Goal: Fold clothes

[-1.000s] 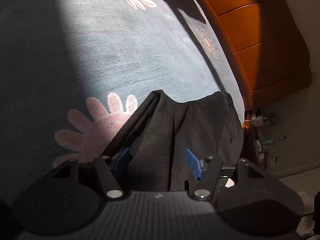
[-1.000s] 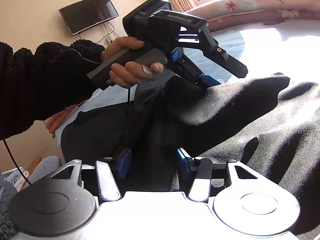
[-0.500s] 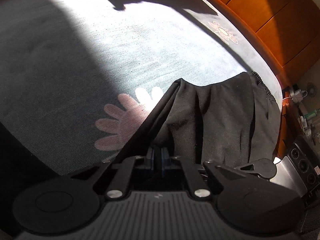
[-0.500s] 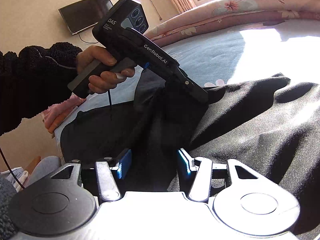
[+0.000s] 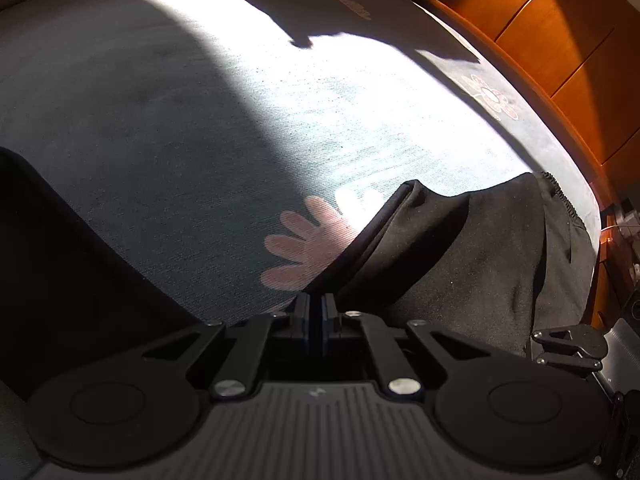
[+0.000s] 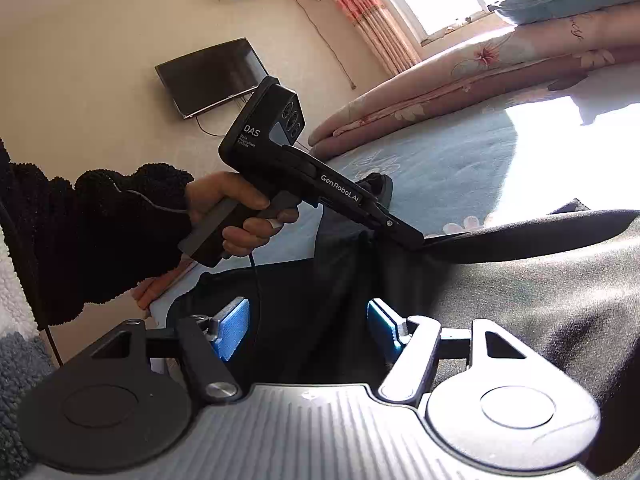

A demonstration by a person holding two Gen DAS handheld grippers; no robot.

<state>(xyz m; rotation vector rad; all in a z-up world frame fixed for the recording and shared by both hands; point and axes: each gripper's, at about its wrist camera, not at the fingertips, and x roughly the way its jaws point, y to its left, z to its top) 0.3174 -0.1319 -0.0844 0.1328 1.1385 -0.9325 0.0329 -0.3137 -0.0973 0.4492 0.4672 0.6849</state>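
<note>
While left claw (image 5: 315,312) pinches black garment's (image 5: 460,256) fold | right claw (image 6: 308,326) spreading, cloth between.

black garment (image 5: 472,248): matt knit cloth, faint lint | bedsheet (image 5: 200,128): fine-ribbed woven cloth, flower print | headboard (image 5: 560,40): glossy varnished wood | left gripper (image 5: 315,312): matt blk plastic, shiny metal screws | sleeve (image 6: 100,224): nubbly fleece

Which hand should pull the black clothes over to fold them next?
Probably the left. The left gripper is shut on an edge of the black garment and holds it above the bed. The right gripper is opening, pads apart, gripping nothing.
</note>
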